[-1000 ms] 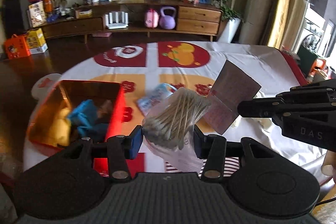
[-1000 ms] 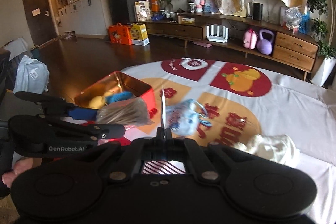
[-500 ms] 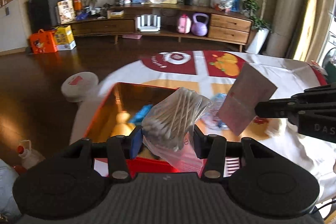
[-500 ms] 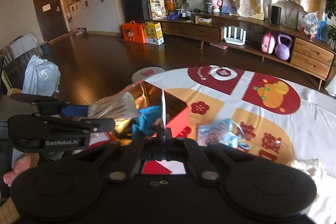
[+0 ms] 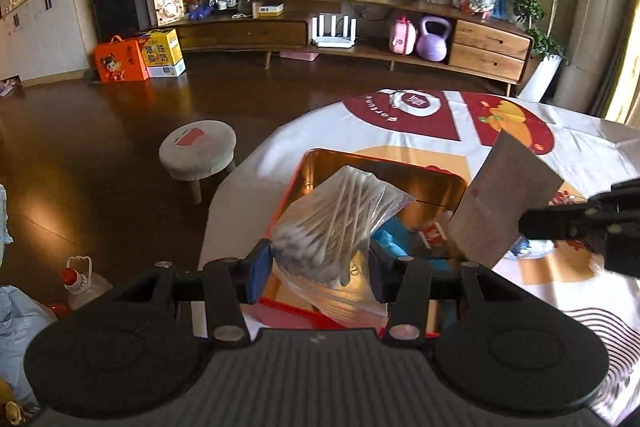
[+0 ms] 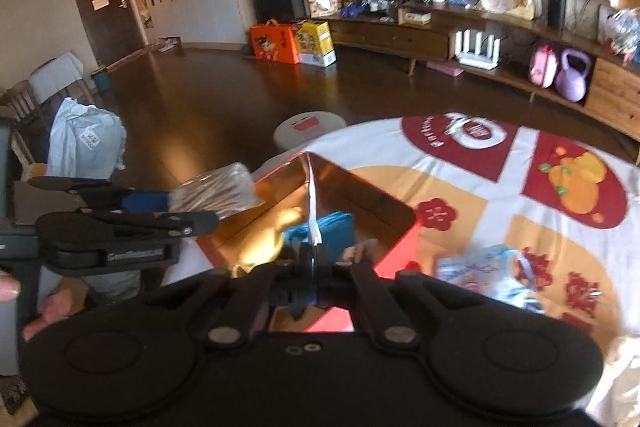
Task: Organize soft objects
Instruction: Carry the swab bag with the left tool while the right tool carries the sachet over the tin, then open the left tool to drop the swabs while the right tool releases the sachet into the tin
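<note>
My left gripper [image 5: 316, 267] is shut on a clear bag of cotton swabs [image 5: 336, 219], held above the near side of a red tin box [image 5: 384, 167] with a gold inside. In the right wrist view the bag of cotton swabs [image 6: 220, 189] hangs over the box's left wall [image 6: 280, 183]. My right gripper [image 6: 314, 259] is shut on a thin flat packet [image 6: 312, 203], seen edge-on; the left wrist view shows the packet [image 5: 504, 203] as a pale pink sheet over the box's right side. A blue soft item [image 6: 332, 227] and a yellow item [image 6: 268, 235] lie in the box.
The box stands on a round table with a red, orange and white cloth [image 5: 440, 131]. A light blue printed pouch [image 6: 488, 275] lies on the cloth right of the box. A small round stool [image 5: 198, 151] stands on the dark floor beyond the table edge. A person's hand [image 6: 44, 307] shows at left.
Both grippers have swung left across the table with their loads. The bag and the packet, earlier right of the box, now hang over it.
</note>
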Available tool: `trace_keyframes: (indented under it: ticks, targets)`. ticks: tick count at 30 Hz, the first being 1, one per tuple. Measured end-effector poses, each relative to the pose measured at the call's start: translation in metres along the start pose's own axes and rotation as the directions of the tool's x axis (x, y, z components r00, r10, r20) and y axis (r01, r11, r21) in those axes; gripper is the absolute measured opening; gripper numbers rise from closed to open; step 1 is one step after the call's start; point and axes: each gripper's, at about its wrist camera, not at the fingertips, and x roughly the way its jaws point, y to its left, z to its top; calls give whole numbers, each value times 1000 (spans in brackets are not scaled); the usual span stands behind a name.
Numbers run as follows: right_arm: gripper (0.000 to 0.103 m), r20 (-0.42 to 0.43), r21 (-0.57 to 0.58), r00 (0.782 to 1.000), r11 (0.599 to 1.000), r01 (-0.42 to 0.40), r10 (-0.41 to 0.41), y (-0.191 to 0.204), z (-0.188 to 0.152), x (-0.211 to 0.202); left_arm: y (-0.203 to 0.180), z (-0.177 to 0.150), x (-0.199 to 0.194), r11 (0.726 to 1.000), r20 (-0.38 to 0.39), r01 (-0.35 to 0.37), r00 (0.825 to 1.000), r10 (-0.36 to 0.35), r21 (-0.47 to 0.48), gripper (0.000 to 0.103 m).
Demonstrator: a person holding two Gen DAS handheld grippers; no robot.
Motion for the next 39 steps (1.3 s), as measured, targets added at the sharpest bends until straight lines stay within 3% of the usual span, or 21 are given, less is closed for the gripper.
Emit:
trace_keyframes:
  ticks: [13, 31, 39]
  targets:
    - [0, -116, 46, 987, 993, -107, 112, 9, -3, 54, 4, 4, 46, 1000, -26, -5, 1000, 5, 5, 48]
    - [0, -170, 14, 985, 1000, -4, 7, -7, -7, 89, 5, -2, 84, 1000, -81, 12, 997, -11, 5, 48]
    - [13, -178, 9, 984, 1000, 12, -10, -11, -8, 94, 3, -3, 91, 1000, -102, 21, 995, -19, 14, 50]
